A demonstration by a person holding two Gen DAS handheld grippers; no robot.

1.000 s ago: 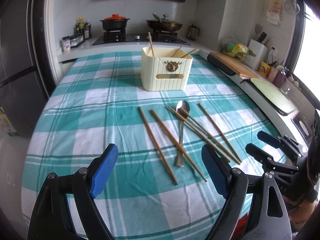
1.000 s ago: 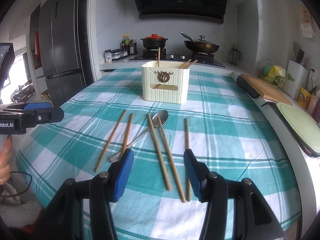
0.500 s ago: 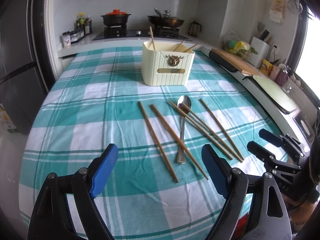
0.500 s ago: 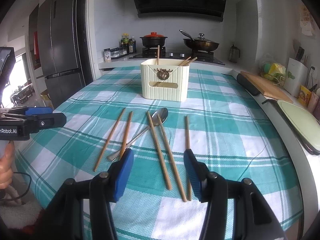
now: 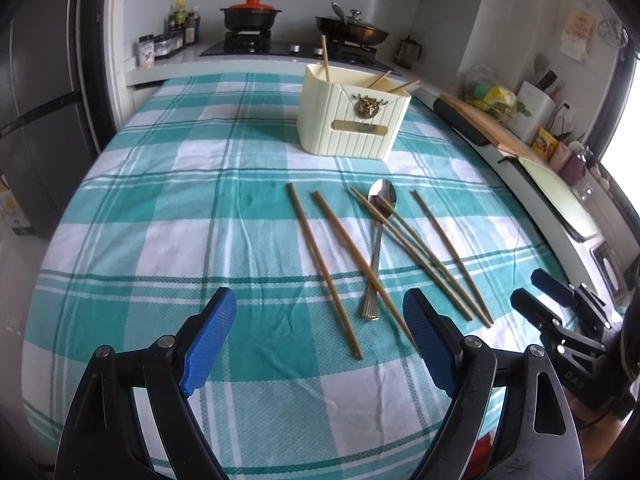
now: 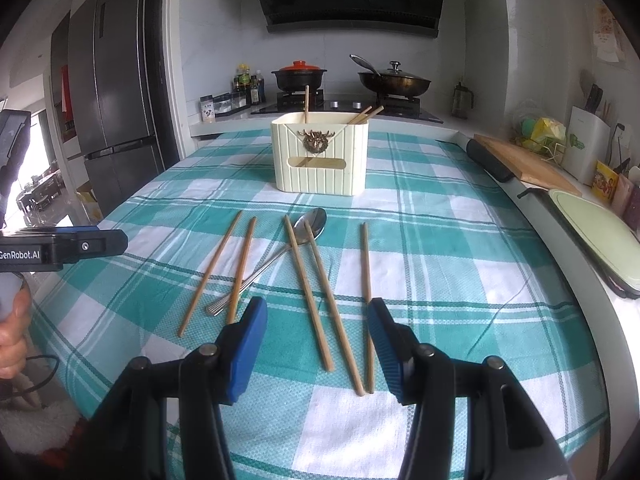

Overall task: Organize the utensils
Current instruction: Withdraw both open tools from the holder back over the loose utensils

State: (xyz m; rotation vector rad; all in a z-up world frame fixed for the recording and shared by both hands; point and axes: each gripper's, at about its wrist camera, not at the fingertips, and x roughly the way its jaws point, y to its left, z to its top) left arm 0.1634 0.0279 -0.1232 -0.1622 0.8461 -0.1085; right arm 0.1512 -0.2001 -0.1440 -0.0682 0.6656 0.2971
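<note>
A cream utensil holder (image 5: pixel 352 120) (image 6: pixel 320 156) stands on the far middle of the teal checked tablecloth (image 5: pixel 160 220), with three chopsticks sticking out of it. In front of it lie several wooden chopsticks (image 5: pixel 324 264) (image 6: pixel 308 280) and a metal spoon (image 5: pixel 378 240) (image 6: pixel 280 256), its bowl toward the holder and two chopsticks across it. My left gripper (image 5: pixel 320 308) hovers open near the chopsticks' close ends, nothing between its blue pads. My right gripper (image 6: pixel 317 312) is open, about half as wide, over the close ends of the right-hand chopsticks. It holds nothing.
Behind the table is a stove with a red-lidded pot (image 5: pixel 250 12) and a wok (image 5: pixel 352 30). A wooden cutting board (image 5: pixel 488 128) and a pale tray (image 6: pixel 596 232) line the counter on the right. A fridge (image 6: pixel 108 100) stands at left. A hand (image 6: pixel 12 332) holds the left gripper.
The left gripper has rolled a little, so the table looks tilted in its view. The right gripper has kept still. No utensil has moved.
</note>
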